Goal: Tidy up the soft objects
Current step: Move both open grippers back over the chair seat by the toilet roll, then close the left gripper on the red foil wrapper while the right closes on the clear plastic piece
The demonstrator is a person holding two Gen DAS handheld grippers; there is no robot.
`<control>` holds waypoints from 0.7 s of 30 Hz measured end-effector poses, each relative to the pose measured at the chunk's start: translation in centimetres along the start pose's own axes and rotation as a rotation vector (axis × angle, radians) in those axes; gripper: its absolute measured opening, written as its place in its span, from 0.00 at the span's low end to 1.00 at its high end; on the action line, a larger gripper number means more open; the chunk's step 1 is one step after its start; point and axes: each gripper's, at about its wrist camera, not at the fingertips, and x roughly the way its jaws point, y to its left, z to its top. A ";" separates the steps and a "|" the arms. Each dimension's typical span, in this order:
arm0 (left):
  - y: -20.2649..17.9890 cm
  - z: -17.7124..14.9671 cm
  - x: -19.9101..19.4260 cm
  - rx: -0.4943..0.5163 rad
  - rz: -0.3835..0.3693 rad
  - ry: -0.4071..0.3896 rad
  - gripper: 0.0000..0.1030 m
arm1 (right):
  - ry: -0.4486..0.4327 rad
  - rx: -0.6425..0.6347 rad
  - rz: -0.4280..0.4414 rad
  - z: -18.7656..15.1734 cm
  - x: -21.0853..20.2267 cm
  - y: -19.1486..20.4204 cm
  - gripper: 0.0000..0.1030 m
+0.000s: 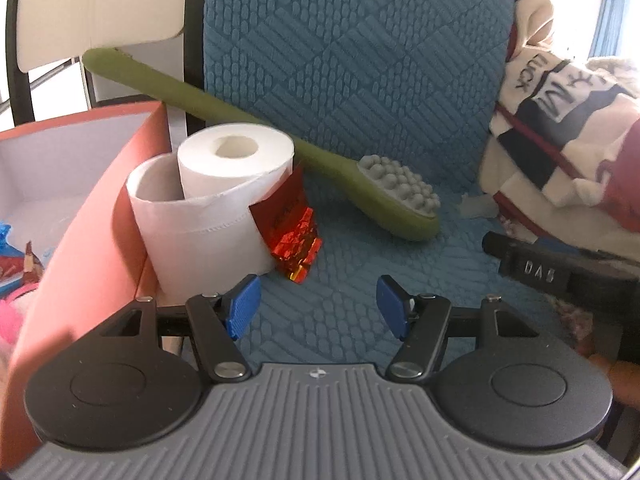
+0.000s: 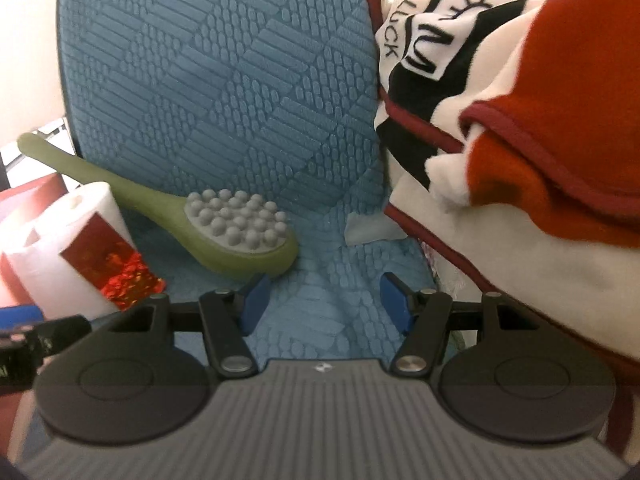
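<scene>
While the left gripper (image 1: 318, 306) is hovering over the blue textured mat (image 1: 360, 80) with jaws spread and nothing between them, a toilet paper roll (image 1: 212, 204) is leaning against a red box (image 1: 100, 208), beside a green massage brush (image 1: 384, 196). Seen from the right wrist, the right gripper (image 2: 324, 304) is likewise gaping empty, with the fleece blanket (image 2: 520, 140) lying bunched just to its right.

Both views are lit by strong daylight from the upper right, where a window area (image 1: 576, 12) is blown out to white. Soft shadows are cast beneath the green long-handled massage brush (image 1: 394, 200). Straight lines are bent toward the edges by the fisheye lens. The red and white fleece blanket (image 2: 560, 128) is slightly smeared by motion blur, as are the corners.
</scene>
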 end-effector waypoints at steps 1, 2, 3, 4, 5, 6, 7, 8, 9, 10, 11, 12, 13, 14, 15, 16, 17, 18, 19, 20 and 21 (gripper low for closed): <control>0.1 0.0 0.5 -0.007 0.003 0.004 0.67 | 0.008 0.001 -0.001 0.1 0.6 0.0 0.62; 0.2 -0.1 1.0 -0.017 0.009 0.006 0.67 | 0.011 -0.002 -0.003 0.2 1.1 0.0 0.62; 0.2 -0.2 1.5 -0.028 0.017 0.007 0.67 | 0.009 -0.007 -0.008 0.3 1.6 0.1 0.62; 0.2 -0.3 2.0 -0.041 0.024 0.008 0.67 | 0.005 -0.011 -0.015 0.4 2.0 0.1 0.62; 0.3 -0.5 2.5 -0.056 0.028 0.008 0.67 | 0.003 -0.012 -0.023 0.6 2.4 0.0 0.62; 0.3 -0.6 2.9 -0.069 0.032 0.009 0.67 | 0.003 -0.010 -0.029 0.8 3.0 0.0 0.62; 0.2 -0.6 3.4 -0.084 0.037 0.009 0.67 | 0.008 -0.009 -0.033 0.9 3.6 -0.1 0.62; 0.1 -0.7 3.8 -0.098 0.039 0.007 0.67 | 0.015 -0.009 -0.036 1.2 4.1 -0.2 0.62; 0.0 -0.8 4.3 -0.109 0.045 0.009 0.67 | 0.017 -0.014 -0.039 1.4 4.7 -0.2 0.62; 0.0 -0.8 4.7 -0.124 0.058 0.010 0.67 | 0.014 -0.026 -0.047 1.6 5.1 -0.2 0.62; -0.1 -0.8 5.2 -0.142 0.068 0.010 0.67 | 0.011 -0.041 -0.059 1.8 5.6 -0.1 0.62; -0.1 -0.8 5.6 -0.159 0.070 0.010 0.67 | 0.014 -0.053 -0.066 2.0 6.0 -0.1 0.62; -0.1 -0.8 6.0 -0.179 0.074 0.010 0.67 | 0.020 -0.058 -0.064 2.2 6.5 -0.1 0.62; -0.1 -0.7 6.5 -0.196 0.080 0.008 0.67 | 0.022 -0.062 -0.060 2.4 6.9 -0.1 0.62; -0.2 -0.7 6.8 -0.210 0.088 0.007 0.67 | 0.021 -0.070 -0.061 2.5 7.4 -0.1 0.62; -0.2 -0.7 7.2 -0.226 0.098 0.007 0.67 | 0.020 -0.080 -0.069 2.7 7.8 0.0 0.62; -0.4 -0.7 7.5 -0.241 0.106 0.004 0.67 | 0.024 -0.085 -0.074 2.8 8.2 0.0 0.62; -0.5 -0.6 7.8 -0.251 0.112 -0.002 0.67 | 0.027 -0.083 -0.074 3.0 8.7 0.0 0.61; -0.6 -0.5 8.1 -0.262 0.124 -0.008 0.67 | 0.032 -0.078 -0.073 3.2 9.1 0.0 0.61; -0.7 -0.4 8.3 -0.274 0.139 -0.017 0.67 | 0.036 -0.079 -0.072 3.3 9.5 0.0 0.60; -0.8 -0.3 8.5 -0.282 0.149 -0.023 0.67 | 0.036 -0.086 -0.074 3.4 9.8 0.0 0.59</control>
